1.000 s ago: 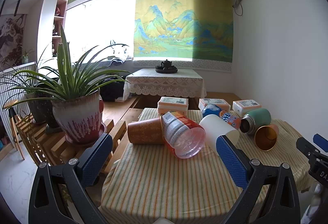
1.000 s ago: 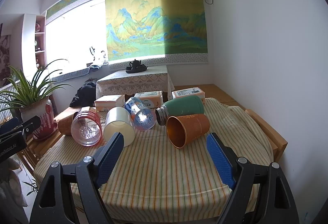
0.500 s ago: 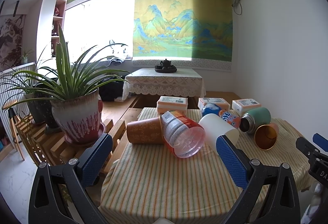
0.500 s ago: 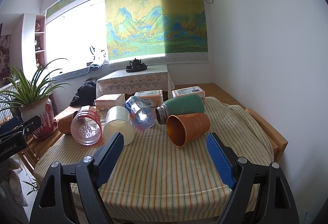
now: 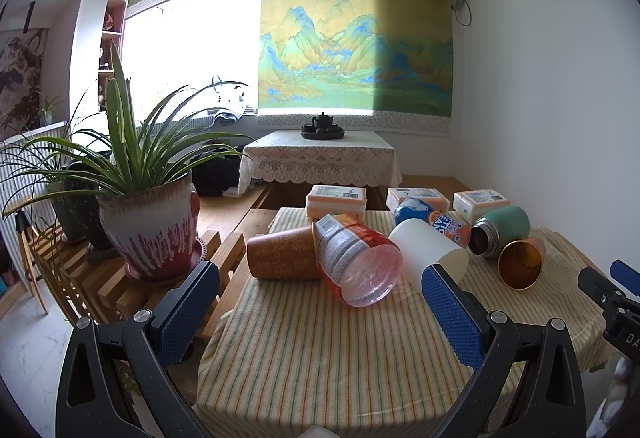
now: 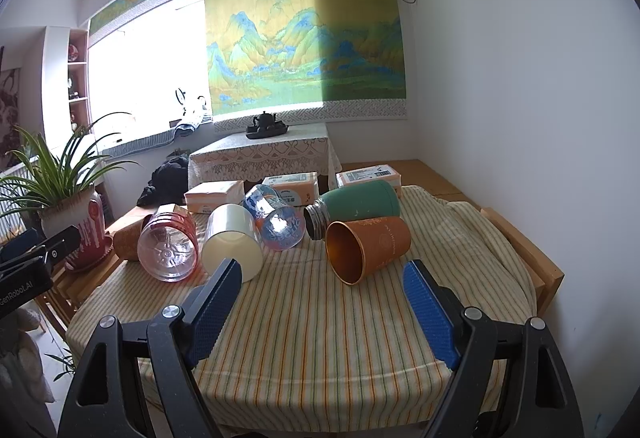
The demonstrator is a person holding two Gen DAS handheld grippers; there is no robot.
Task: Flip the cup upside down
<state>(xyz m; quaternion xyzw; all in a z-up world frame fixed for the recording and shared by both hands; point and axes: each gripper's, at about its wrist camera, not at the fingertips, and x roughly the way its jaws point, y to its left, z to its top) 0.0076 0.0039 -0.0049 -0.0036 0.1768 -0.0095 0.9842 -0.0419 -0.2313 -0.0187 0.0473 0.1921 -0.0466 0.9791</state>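
Note:
Several cups and bottles lie on their sides on the striped tablecloth. An orange cup lies with its mouth toward me, just beyond my open, empty right gripper; it also shows in the left wrist view. A white cup lies left of it, also in the left wrist view. A brown cup lies at the table's left. My left gripper is open and empty, short of a red-labelled clear bottle.
A green flask, a blue-labelled bottle and three tissue packs lie behind. A potted plant stands on a wooden rack left of the table. A white wall is close on the right.
Both views have shifted very slightly; the objects on the table have not moved and both grippers stay open.

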